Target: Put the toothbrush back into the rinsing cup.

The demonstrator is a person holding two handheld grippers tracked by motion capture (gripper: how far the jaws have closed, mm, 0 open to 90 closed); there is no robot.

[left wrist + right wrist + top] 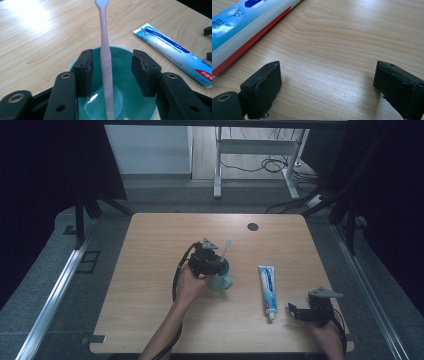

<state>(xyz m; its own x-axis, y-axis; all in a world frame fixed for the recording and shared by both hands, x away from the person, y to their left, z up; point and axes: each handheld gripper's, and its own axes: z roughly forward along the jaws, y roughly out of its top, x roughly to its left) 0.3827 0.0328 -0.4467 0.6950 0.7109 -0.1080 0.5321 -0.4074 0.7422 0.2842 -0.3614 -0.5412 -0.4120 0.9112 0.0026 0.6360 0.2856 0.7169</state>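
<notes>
Toothbrush (105, 62) stands in the teal cup (125, 75) mid-surface, between the spread jaws of the left gripper (112, 72), untouched. To lift cleanly, close squarely on the handle. Beyond lies the toothpaste tube (175, 47); the right gripper (327, 85) rests spread beside it.

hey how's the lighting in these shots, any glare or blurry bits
High view: dim, dark surround, table evenly lit, toothpaste small but legible. Left gripper view: glare washes out the wood at top left, a highlight sits in the cup, toothbrush sharp. Right gripper view: soft sheen on the wood between the jaws, near jaw edges slightly soft.
</notes>
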